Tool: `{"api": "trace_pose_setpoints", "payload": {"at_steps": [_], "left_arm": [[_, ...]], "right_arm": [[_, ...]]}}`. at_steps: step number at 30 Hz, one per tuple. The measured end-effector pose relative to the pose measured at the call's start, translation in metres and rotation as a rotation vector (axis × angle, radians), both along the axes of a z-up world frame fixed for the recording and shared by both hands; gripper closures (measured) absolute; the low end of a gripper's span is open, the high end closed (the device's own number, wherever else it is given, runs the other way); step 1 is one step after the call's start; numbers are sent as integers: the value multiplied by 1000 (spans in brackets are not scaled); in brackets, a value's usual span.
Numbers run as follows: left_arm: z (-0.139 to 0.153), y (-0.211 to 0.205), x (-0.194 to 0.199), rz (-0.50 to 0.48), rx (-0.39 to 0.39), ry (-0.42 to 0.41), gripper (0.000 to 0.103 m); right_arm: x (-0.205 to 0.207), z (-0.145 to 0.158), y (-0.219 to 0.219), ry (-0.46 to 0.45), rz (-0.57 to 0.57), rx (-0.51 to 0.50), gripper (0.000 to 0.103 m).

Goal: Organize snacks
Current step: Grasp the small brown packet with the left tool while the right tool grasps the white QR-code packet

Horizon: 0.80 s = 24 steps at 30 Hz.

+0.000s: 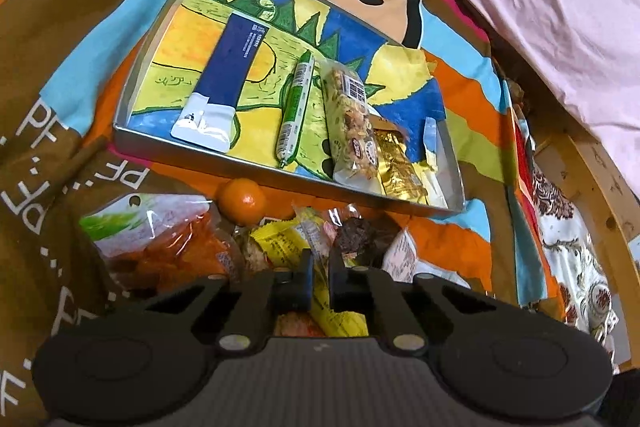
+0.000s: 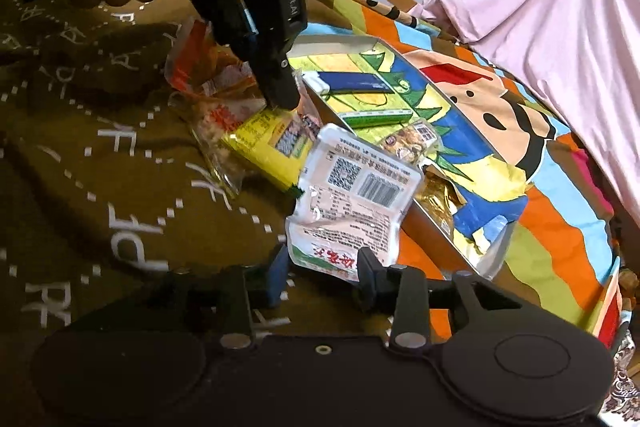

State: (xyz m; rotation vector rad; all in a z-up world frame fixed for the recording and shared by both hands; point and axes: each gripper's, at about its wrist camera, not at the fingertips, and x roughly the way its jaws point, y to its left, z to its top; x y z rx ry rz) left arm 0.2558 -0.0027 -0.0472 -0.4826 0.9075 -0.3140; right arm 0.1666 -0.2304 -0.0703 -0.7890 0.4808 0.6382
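The task is partly done, I judge. In the tray (image 1: 132, 95), which lies on the bed (image 1: 60, 39), some snacks are already in a row: a blue pack (image 1: 228, 67) near the left wall, a green stick (image 1: 296, 99) beside it, then a clear nut bag (image 1: 352, 115), and a gold pack (image 1: 400, 163) at the right near corner, partly under the nut bag.

What is left is the loose pile on the bed just in front of the tray's near edge — an orange bag (image 1: 160, 247), a yellow pack (image 2: 272, 143), a dark sweet (image 1: 360, 235) in clear wrap and an orange fruit (image 1: 242, 199) touching the tray's near wall.

The left hand-held gripper (image 1: 319, 267) is pressed almost together on the yellow pack, at the pile; the right wrist view shows its tip down on this pack. The right hand-held gripper (image 2: 322, 267) is half spread around the lower end of a white pack (image 2: 352, 199), which leans against the tray's near wall; whether the pads really press on it I cannot tell.

Writing: the left gripper's body carries a label that seems to read "GenRobot.AI". The white pack shows a QR code, a barcode and red characters, too small to read. The bed cover has white letters like "PE" with dots.
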Motion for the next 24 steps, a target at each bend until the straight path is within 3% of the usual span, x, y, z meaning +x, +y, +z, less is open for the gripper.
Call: {"api": "trace_pose_setpoints", "payload": {"at_steps": [8, 12, 13, 14, 16, 19, 24], "left_arm": [[-2, -6, 4, -1, 20, -22, 97], [-2, -8, 0, -7, 37, -36, 98], [-1, -9, -1, -9, 46, -41, 98], [0, -11, -3, -12, 54, -46, 98], [4, -12, -7, -21, 63, -60, 98], [9, -11, -16, -28, 65, -76, 99], [14, -5, -34, -19, 47, -93, 101]], "right_arm": [[4, 9, -19, -5, 16, -52, 48], [5, 0, -14, -62, 32, -100, 50], [5, -3, -11, -76, 38, -102, 56], [6, -6, -8, -80, 41, -108, 72], [7, -11, -4, -88, 52, -132, 87], [0, -13, -2, -116, 62, -159, 91], [-6, 5, -2, -94, -17, -69, 96]]}}
